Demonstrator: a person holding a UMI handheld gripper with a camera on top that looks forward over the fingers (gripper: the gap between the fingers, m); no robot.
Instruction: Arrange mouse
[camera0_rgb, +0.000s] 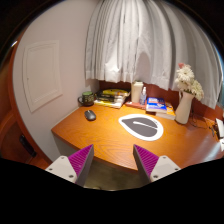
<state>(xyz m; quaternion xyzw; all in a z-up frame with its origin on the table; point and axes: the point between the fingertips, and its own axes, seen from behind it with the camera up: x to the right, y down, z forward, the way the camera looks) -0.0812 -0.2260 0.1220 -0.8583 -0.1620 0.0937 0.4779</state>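
Mouse, small and dark grey, sits on the bare wood of the desk, well to the left of the mouse pad and not touching it. That pad is the landmark for everything else: a rounded white sheet with a large dark oval shape on it, lying flat near the middle of the orange-brown desk top.

Behind the pad and to its left, near the wall, a stack of books rests on the desk, with a dark green mug-like thing further left of the stack, just behind the mouse. Straight behind the pad stands a pale upright container, and just to the right of that lies a second small pile of books with blue covers. To the right of the pad a tall white vase stands upright, holding pale flowers. White curtains hang behind all of this.

The gripper hangs on the near side of the pad, well short of the desk edge and apart from every object. Its two fingers are spread wide with nothing between them; the magenta pads face each other across an open gap, and the desk's front edge shows through that gap. The mouse lies beyond the left finger, far ahead of it
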